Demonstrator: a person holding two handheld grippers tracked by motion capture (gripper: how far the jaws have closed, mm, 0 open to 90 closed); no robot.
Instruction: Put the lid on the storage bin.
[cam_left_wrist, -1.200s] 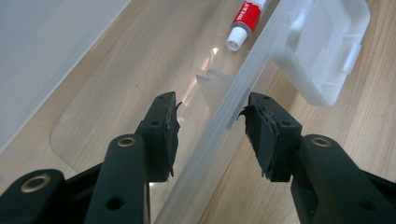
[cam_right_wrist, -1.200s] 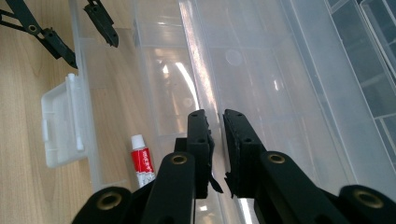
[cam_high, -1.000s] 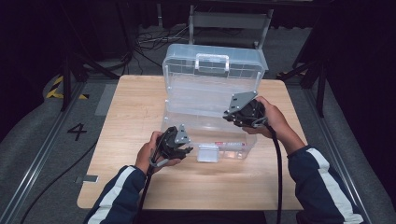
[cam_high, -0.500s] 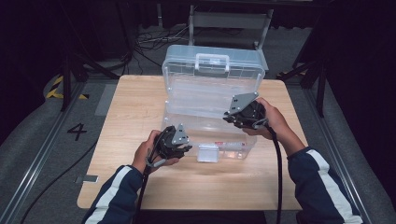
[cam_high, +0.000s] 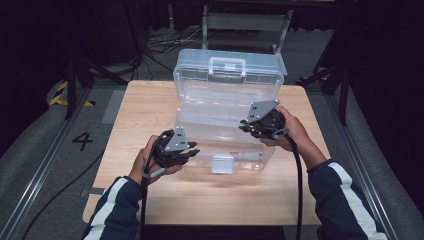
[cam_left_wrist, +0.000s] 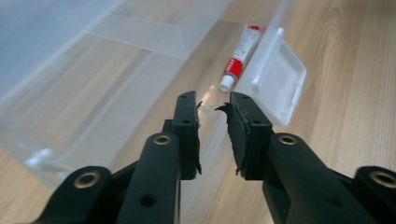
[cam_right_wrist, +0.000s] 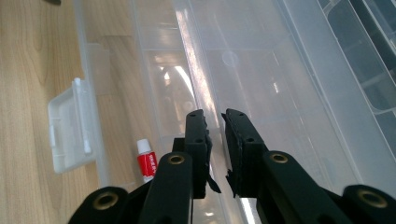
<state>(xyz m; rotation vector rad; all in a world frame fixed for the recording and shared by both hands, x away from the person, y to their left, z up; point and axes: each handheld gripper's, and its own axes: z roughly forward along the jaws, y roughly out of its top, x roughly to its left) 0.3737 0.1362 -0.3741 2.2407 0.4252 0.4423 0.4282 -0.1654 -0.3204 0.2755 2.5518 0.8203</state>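
Left gripper (cam_high: 192, 150) lifted, jaws closing, empty, right gripper (cam_high: 245, 125) narrowly parted, empty, tube (cam_left_wrist: 239, 58) inside open box (cam_high: 225, 107)

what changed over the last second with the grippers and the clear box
The left gripper lifted slightly off the box's front wall while its jaws were closing; nothing is between them. The right gripper, the open clear box and the red-and-white tube inside stayed put.

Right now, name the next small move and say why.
Probably move the right hand-held gripper back to the lid and start tipping it down. The tube already lies inside the box by its front wall, the lid stands upright, and the latch lies flipped open, so closing seems to be what remains.
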